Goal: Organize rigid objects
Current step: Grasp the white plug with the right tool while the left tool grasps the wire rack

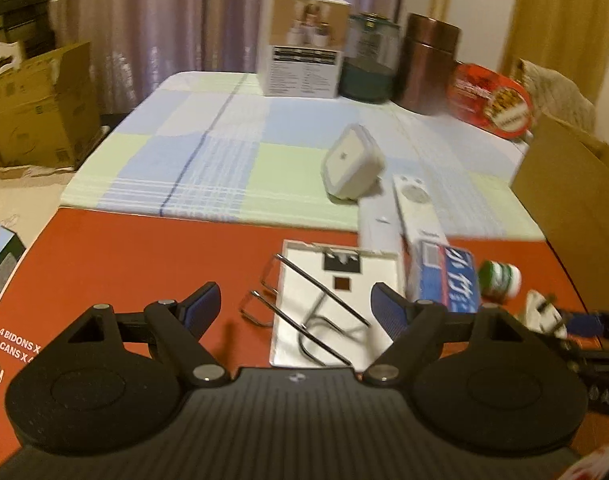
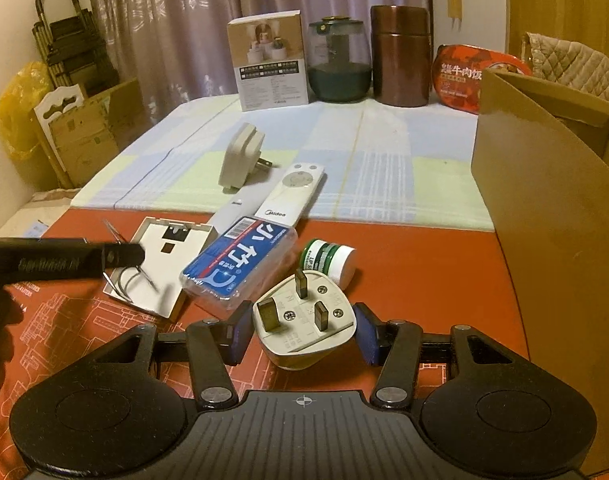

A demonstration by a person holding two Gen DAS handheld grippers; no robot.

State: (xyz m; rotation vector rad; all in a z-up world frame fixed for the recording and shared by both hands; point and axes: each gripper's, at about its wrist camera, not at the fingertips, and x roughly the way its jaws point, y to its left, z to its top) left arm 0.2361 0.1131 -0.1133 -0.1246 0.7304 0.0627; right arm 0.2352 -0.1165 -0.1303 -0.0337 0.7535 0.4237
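Observation:
My right gripper is shut on a white three-pin plug, pins facing up, low over the red board. My left gripper is open and empty, above a white square plate with a bent metal wire rack on it. Beside them lie a clear case with a blue label, a green-and-white tape roll, a white Midea remote and a white plug adapter.
A brown cardboard box stands at the right. At the back of the checked cloth stand a white carton, a glass jar, a copper canister and a red food tub. Cardboard boxes are on the floor, left.

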